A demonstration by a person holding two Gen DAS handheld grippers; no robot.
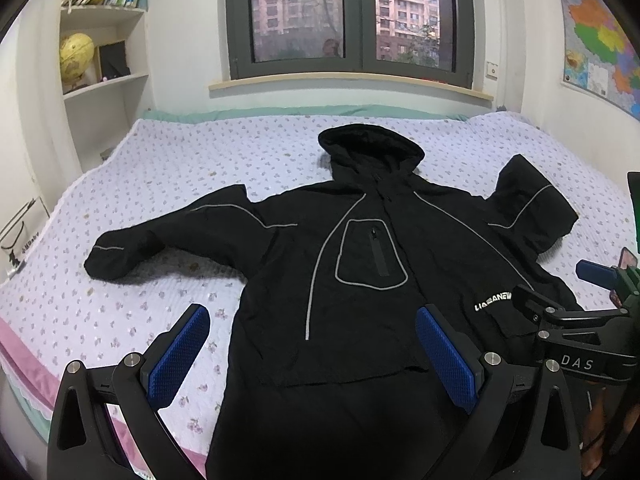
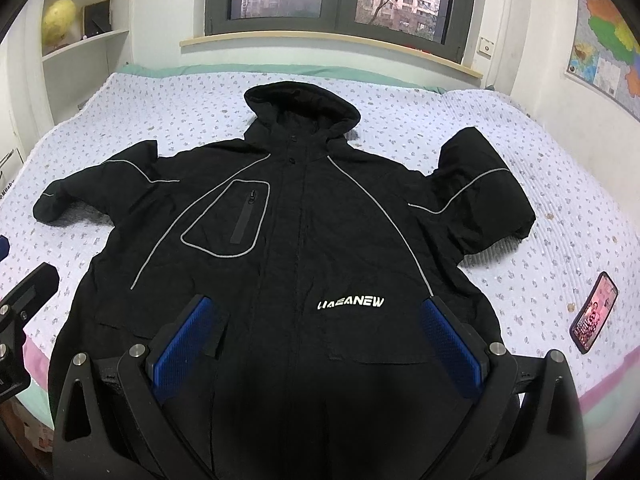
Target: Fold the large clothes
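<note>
While both of my grippers hang spread wide and empty above the near hem, the left gripper [image 1: 312, 344] over the jacket's left edge and the right gripper [image 2: 320, 336] over its middle, I count one black hooded jacket [image 2: 288, 220] lying flat, front up, on the flowered bed [image 2: 440, 120]. Its two sleeves stretch outward, and one phone [image 2: 595, 312] lies on the quilt to the right.

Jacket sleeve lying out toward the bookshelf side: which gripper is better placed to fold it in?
Left. The left gripper hangs open over the jacket hem nearest that sleeve; the right gripper is open farther away.
</note>
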